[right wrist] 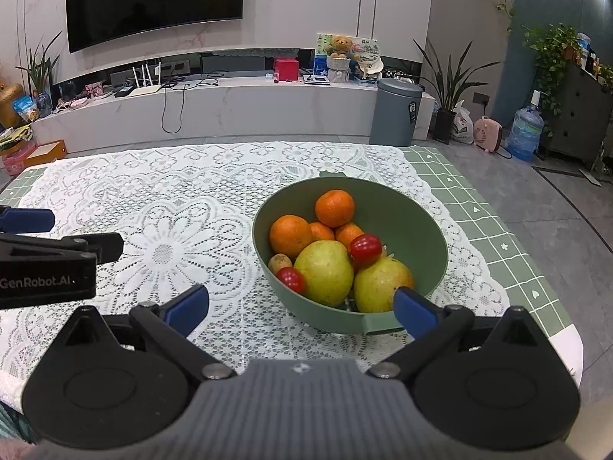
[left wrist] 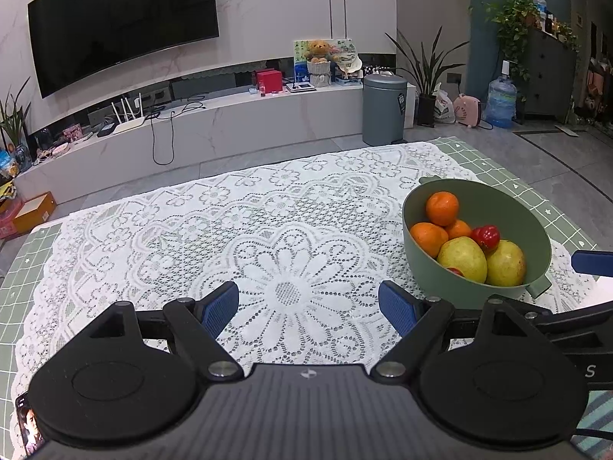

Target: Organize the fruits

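Both jaws gape wide, empty; ahead of the right jaws, piled fruit in the bowl could roll if nudged.

Both claws, left claw and right claw, share black linkage arms, silver screws, blue ribbed pads, grey ridged bodies; "GenRobot.AI" lettering marks one side.
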{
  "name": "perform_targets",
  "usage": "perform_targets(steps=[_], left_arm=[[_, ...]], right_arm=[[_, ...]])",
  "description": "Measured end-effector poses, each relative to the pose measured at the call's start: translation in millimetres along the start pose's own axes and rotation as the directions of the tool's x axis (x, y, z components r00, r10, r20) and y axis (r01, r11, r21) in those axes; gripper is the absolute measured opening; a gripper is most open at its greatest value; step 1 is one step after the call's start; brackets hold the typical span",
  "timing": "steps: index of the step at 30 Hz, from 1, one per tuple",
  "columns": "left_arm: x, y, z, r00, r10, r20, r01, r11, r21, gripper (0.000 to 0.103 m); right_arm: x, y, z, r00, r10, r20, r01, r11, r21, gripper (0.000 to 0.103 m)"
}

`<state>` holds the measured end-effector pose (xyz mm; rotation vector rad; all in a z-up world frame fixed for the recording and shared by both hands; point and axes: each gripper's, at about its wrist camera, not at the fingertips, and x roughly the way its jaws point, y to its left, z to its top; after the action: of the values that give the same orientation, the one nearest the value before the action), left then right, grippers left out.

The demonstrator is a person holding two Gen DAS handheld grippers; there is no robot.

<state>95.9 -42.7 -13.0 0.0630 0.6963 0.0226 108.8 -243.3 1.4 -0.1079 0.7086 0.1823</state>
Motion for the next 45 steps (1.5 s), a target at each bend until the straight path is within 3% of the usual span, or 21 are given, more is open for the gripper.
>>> perform_targets(steps=[45], left_arm=[[-10.1,0.7,0.5,1.000,0.012,0.025,-0.012,1.000,0.002,0.096]], right_arm=[[-3.1,2.0,-0.2,1.000,-0.006,0.005,0.006,1.000,-0.001,0.099]])
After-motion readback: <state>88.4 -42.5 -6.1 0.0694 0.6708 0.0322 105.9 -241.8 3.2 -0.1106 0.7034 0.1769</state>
